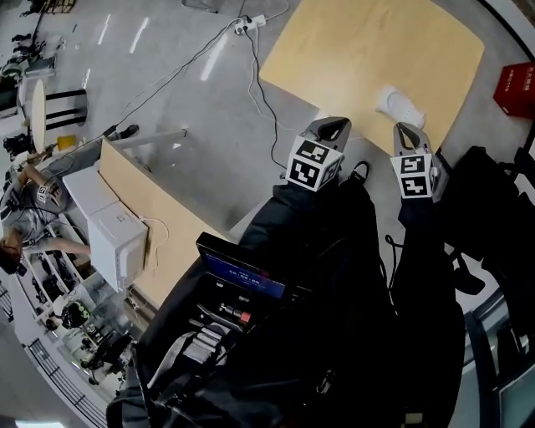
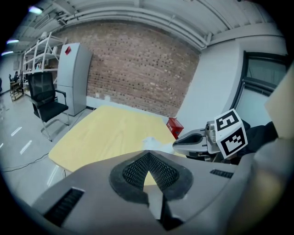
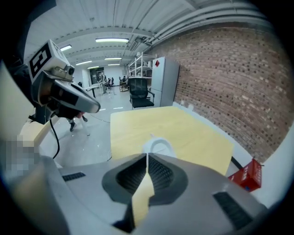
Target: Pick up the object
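Observation:
A small white object (image 1: 399,104) lies near the closer edge of the light wooden table (image 1: 359,50). My right gripper (image 1: 405,127) hangs just short of it, jaws pressed together with nothing between them. In the right gripper view the white object (image 3: 157,147) shows right beyond the touching tips of the right gripper (image 3: 147,155). My left gripper (image 1: 334,124) hovers at the table's edge, to the left of the object, also shut and empty. From the left gripper view the object (image 2: 151,142) peeks over the left gripper's (image 2: 148,153) closed tips, with the right gripper (image 2: 202,140) beside it.
A red box (image 1: 516,88) sits on the floor past the table's right side. Cables (image 1: 251,75) and a power strip (image 1: 248,23) cross the floor at left. A second wooden desk (image 1: 150,226) carries a white box (image 1: 117,238). An office chair (image 2: 48,103) and a grey cabinet (image 2: 73,78) stand by the brick wall.

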Demonstrator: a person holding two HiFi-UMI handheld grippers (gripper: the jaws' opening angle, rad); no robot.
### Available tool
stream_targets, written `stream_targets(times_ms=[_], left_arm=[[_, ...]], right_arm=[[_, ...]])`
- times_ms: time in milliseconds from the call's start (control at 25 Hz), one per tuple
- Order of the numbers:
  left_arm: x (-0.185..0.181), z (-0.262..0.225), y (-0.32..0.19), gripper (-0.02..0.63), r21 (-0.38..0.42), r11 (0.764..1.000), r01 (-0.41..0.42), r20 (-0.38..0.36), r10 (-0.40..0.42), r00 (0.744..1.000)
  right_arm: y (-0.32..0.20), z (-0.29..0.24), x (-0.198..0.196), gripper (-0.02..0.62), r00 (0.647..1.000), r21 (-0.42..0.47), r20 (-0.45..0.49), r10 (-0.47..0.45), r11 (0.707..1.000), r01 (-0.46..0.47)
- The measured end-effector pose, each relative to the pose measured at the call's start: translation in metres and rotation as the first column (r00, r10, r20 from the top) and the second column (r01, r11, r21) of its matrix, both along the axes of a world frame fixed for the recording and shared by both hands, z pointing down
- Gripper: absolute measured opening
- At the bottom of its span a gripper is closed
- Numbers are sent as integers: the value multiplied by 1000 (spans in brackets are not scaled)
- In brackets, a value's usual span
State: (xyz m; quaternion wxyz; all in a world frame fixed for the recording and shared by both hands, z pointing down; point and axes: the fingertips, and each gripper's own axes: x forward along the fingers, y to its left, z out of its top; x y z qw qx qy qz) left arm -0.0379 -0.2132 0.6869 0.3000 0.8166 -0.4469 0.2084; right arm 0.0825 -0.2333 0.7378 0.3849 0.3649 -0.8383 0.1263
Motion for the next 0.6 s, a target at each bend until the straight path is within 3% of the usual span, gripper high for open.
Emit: stream_targets(times_ms=[200,320,600], left_arm=[[-11,16,2,-2,-36,999,20,1,-20,1000],[-15,24,4,-2,-50,998,24,-6,-25,1000],[-19,42,18,-2,-82,996,23,-8,-24,1000]], right_arm=[[-4,25,-5,15,998,-26,-60,-28,999,26],[-7,40,-8,74,993,-33,-114,-39,999,36],[-21,68,-7,104,964,50,-265,-8,998,23]])
